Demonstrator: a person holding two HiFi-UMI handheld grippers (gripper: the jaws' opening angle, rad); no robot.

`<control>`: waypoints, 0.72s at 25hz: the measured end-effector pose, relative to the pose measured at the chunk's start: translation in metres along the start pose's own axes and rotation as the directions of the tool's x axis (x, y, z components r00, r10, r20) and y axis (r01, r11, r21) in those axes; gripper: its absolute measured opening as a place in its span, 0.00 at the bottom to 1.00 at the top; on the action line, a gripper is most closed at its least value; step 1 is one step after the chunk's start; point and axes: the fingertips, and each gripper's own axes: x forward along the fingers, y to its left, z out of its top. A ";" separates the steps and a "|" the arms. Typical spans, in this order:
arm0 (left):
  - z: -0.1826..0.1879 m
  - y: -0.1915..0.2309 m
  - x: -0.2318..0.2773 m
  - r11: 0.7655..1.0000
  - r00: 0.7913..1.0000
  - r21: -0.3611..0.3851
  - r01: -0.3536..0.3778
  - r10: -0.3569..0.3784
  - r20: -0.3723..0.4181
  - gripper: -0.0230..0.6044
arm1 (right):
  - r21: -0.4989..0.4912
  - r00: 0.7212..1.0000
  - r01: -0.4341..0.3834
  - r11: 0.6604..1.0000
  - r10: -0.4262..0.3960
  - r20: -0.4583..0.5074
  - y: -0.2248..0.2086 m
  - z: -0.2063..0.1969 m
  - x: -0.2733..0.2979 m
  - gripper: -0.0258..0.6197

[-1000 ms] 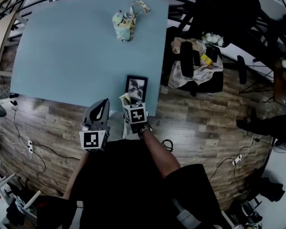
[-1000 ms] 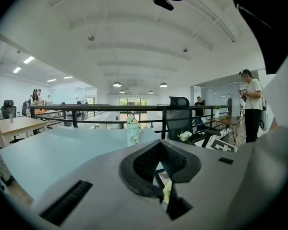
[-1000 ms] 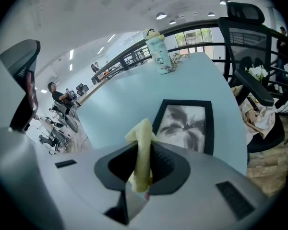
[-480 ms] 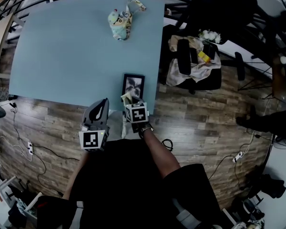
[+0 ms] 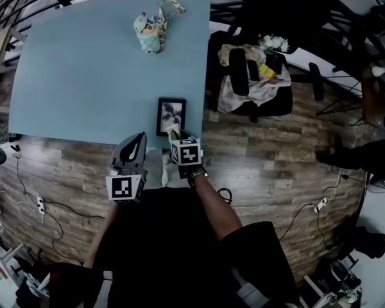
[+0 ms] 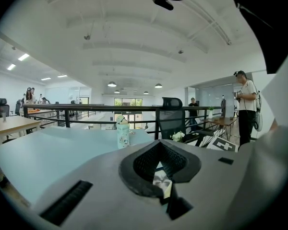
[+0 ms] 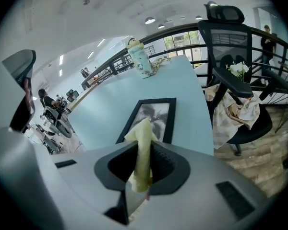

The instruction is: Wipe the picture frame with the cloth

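A black picture frame [image 5: 171, 116] with a grey print lies flat on the pale blue table [image 5: 83, 76], near its front right corner. My right gripper [image 5: 178, 136] is shut on a pale yellow cloth [image 5: 172, 131], just short of the frame's near end. In the right gripper view the cloth [image 7: 143, 128] stands up out of the jaws of the right gripper [image 7: 143, 152], in front of the frame [image 7: 156, 114]. My left gripper [image 5: 140, 137] is off the table's front edge to the left, shut with nothing in it. Its tips [image 6: 160, 159] meet.
A pale green patterned bottle with a strap [image 5: 149, 31] stands at the table's far side. A black office chair draped with cloth [image 5: 253, 76] is close to the table's right edge, with white flowers [image 5: 273, 42] behind it. Wood floor lies below me. People stand in the distance.
The table, frame and bottle sit a little further left in the head view. Both grippers stay about where they were. The cloth stays in the right gripper.
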 end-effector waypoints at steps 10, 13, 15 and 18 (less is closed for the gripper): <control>0.004 -0.026 0.006 0.999 0.999 0.006 0.037 -0.037 -0.001 0.03 | 0.034 1.000 0.014 0.999 -0.014 0.019 -0.020 -0.006 -0.014 0.13; 0.004 -0.030 0.011 0.999 0.999 0.002 0.044 -0.044 -0.009 0.03 | 0.035 1.000 0.013 0.999 -0.014 0.018 -0.024 -0.006 -0.014 0.13; 0.005 -0.032 0.015 0.999 0.999 0.007 0.050 -0.050 -0.008 0.03 | 0.033 1.000 0.013 0.999 -0.014 0.017 -0.026 -0.005 -0.014 0.13; 0.006 -0.034 0.022 0.998 0.998 0.008 0.061 -0.061 -0.011 0.03 | 0.031 1.000 0.014 0.999 -0.015 0.016 -0.028 -0.001 -0.013 0.13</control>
